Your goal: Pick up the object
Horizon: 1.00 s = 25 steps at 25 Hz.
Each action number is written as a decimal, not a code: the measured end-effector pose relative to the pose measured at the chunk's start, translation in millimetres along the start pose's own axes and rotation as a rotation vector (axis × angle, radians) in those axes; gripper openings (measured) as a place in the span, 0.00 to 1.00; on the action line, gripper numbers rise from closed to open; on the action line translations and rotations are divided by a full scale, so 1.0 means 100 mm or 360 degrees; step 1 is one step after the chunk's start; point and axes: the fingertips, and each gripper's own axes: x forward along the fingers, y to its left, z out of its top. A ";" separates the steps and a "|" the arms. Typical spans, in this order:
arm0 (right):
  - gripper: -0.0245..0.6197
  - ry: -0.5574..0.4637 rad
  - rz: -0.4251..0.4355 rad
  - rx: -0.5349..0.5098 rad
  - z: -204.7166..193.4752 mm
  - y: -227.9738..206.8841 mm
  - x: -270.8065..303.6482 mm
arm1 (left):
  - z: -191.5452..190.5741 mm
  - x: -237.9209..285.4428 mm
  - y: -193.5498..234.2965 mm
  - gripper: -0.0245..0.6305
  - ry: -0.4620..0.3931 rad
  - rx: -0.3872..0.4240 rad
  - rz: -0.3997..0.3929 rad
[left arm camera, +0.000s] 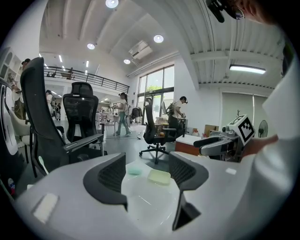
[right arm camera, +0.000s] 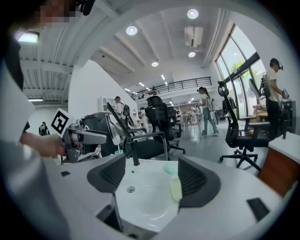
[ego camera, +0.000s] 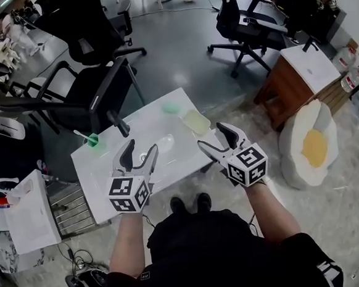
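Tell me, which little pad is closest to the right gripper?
The pale yellow pad, lying just ahead of the right gripper; the mint green pad sits farther back.

A pale yellow block [ego camera: 196, 122], rectangular with rounded corners, lies flat near the far right edge of the white counter [ego camera: 107, 170]. Just beside it, toward the far corner, a smaller mint-green piece [ego camera: 171, 108] also lies flat. The two sit close together, not touching.
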 end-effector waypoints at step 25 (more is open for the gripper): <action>0.54 0.0637 -0.0180 -0.0234 -0.92 -0.40 1.33 | -0.43 0.49 0.44 0.45 0.0135 -0.0083 -0.0214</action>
